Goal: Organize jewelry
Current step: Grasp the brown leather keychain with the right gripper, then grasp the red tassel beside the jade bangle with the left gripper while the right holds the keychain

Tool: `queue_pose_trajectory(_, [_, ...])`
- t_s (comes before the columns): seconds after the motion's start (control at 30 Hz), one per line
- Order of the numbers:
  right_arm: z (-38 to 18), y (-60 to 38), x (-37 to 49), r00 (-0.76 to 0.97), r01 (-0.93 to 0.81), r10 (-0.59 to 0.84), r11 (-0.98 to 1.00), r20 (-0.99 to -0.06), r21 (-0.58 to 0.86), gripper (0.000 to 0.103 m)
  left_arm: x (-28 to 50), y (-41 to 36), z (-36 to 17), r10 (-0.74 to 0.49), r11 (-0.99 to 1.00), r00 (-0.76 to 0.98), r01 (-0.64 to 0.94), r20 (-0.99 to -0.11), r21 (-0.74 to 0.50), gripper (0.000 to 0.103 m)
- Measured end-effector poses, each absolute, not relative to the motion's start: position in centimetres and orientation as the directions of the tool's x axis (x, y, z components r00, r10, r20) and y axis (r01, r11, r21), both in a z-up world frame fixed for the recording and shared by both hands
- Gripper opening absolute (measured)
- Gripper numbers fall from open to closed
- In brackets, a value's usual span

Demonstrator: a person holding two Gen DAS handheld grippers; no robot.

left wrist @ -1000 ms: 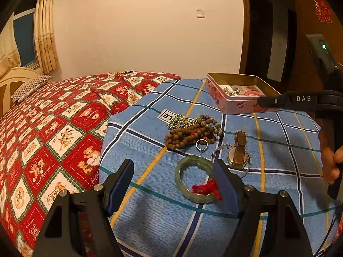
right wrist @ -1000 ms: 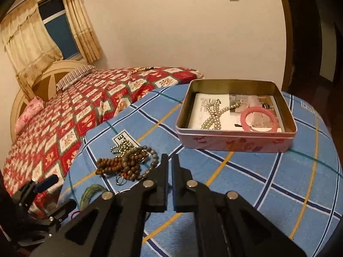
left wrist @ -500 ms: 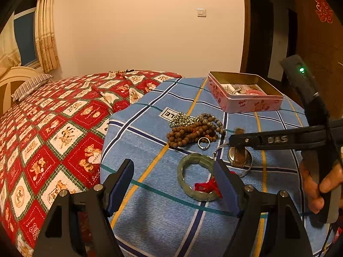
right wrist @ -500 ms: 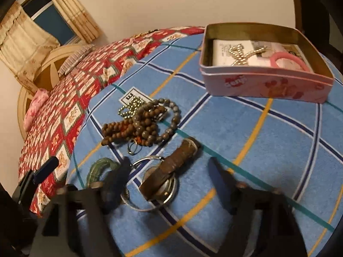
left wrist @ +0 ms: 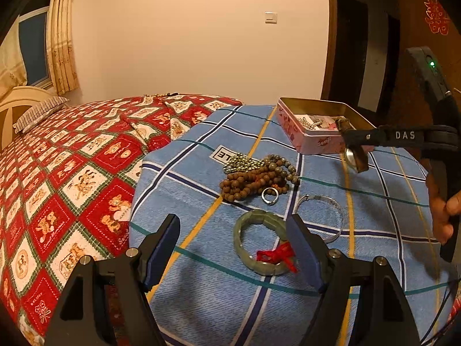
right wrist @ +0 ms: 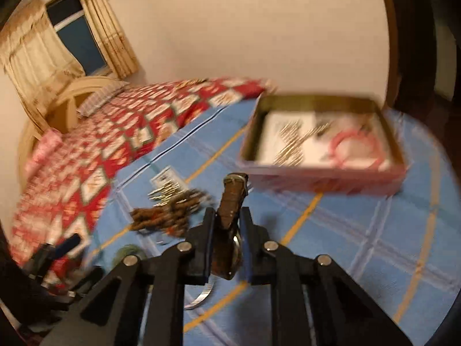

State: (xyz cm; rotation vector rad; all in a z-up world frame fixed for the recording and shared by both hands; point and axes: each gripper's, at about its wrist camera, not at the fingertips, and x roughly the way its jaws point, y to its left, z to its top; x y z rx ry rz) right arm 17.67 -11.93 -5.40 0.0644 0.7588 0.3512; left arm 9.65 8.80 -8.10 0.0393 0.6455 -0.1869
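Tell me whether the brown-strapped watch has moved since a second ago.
Yes. The watch has left the cloth beside the silver bangle; the right gripper holds it lifted, nearer the pink tin.

Cream wall (left wrist: 187, 43), curtained window (left wrist: 34, 49), red patterned bed (left wrist: 72, 158)

My left wrist view sits low, facing twelve o'clock across the blue cloth (left wrist: 374, 201); my right view, higher, shares the tin (left wrist: 311, 141) at one o'clock.

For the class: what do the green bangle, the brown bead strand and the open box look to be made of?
Green bangle: likely jade or glass, glossy, translucent segments. Brown bead strand: probably wood, matte round beads. Open box: painted tin, judging by its shiny gold inside and thin rim.
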Motion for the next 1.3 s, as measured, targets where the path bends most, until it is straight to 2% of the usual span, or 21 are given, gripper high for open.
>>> queue_pose_trajectory(0.07, [-5.1,-12.7,17.9,0.679,-0.278,0.335,0.941,-0.653,0.194,0.019,9.7,8.5,-8.0,-0.169,0.981,0.783,0.194,-0.599,-0.022,0.076])
queue_pose_trajectory(0.17, [-5.0,-14.7,18.1,0.677,-0.264,0.416,0.908,-0.607,0.326,0.019,9.8,8.0,-8.1,-0.177,0.978,0.777,0.206,-0.604,-0.022,0.076])
queue_pose_trajectory(0.33, [-5.3,-16.0,18.6,0.672,-0.231,0.452,0.881,-0.586,0.414,0.019,10.1,7.1,-8.5,-0.19,0.972,0.763,0.233,-0.618,-0.011,0.076])
queue_pose_trajectory(0.6, [-5.8,-16.0,18.1,0.702,-0.192,0.355,0.929,-0.617,0.317,0.019,10.8,6.6,-10.1,-0.208,0.967,0.713,0.254,-0.669,-0.029,0.076])
queue_pose_trajectory(0.67, [-5.6,-16.3,18.0,0.705,-0.196,0.375,0.919,-0.602,0.342,0.019,11.0,6.8,-10.3,-0.219,0.965,0.701,0.257,-0.679,-0.046,0.071])
queue_pose_trajectory(0.7, [-5.4,-16.2,17.9,0.712,-0.195,0.372,0.919,-0.595,0.341,0.019,11.2,6.8,-10.4,-0.221,0.965,0.692,0.257,-0.687,-0.052,0.065])
queue_pose_trajectory(0.83, [-4.6,-16.3,17.7,0.734,-0.2,0.372,0.918,-0.568,0.343,0.019,12.0,6.7,-11.3,-0.227,0.964,0.642,0.254,-0.732,-0.076,0.03])
queue_pose_trajectory(0.9, [-4.3,-16.5,17.7,0.738,-0.199,0.374,0.916,-0.562,0.348,0.019,11.8,6.5,-11.3,-0.253,0.956,0.636,0.279,-0.729,-0.088,0.018])
queue_pose_trajectory(1.03, [-4.3,-16.7,17.4,0.743,-0.193,0.375,0.913,-0.555,0.358,0.019,11.3,6.4,-11.0,-0.277,0.949,0.648,0.3,-0.71,-0.096,0.016])
queue_pose_trajectory(1.2, [-4.2,-17.2,17.2,0.748,-0.193,0.391,0.901,-0.536,0.388,0.019,9.9,6.4,-8.8,-0.353,0.925,0.702,0.359,-0.619,-0.121,0.015])
queue_pose_trajectory(1.3, [-4.2,-17.4,17.2,0.75,-0.19,0.392,0.899,-0.532,0.394,0.019,10.3,6.4,-8.2,-0.375,0.919,0.695,0.368,-0.613,-0.144,0.016])
